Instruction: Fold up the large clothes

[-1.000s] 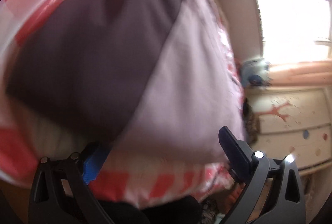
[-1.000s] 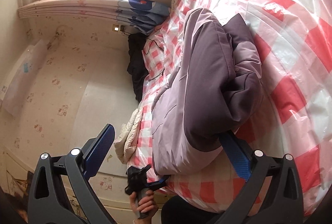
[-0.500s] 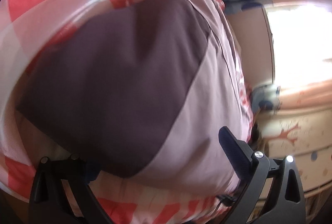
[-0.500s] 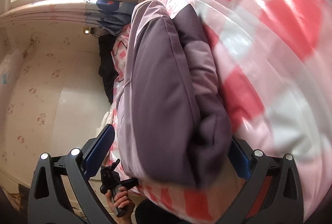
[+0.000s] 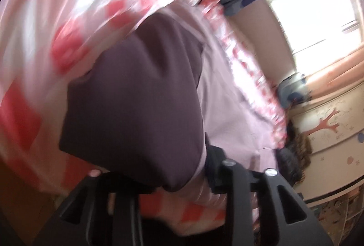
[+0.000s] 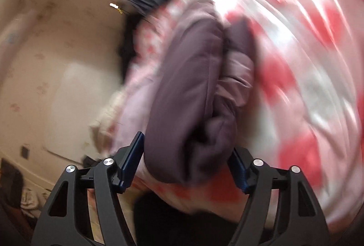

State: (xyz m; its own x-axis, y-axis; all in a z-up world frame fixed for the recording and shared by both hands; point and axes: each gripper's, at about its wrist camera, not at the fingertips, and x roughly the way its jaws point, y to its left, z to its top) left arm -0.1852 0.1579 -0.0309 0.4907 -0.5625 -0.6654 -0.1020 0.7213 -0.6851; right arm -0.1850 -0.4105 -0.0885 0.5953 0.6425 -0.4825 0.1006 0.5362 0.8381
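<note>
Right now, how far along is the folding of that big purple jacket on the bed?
The jacket already looks doubled into a thick bundle on the red-checked bed cover. In hand: the right gripper straddles the bundle's near end, seemingly clamping it; the left gripper is at its edge, one finger hidden. Left: probably setting it down neatly and letting go. Blur hides details.

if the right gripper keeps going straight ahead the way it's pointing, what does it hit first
The purple jacket: its folded end already sits between the right gripper's fingers, so it would likely just push deeper into it.

right gripper (image 6: 186, 164) clamped on cloth; left gripper (image 5: 168, 175) likewise, blurred.
</note>
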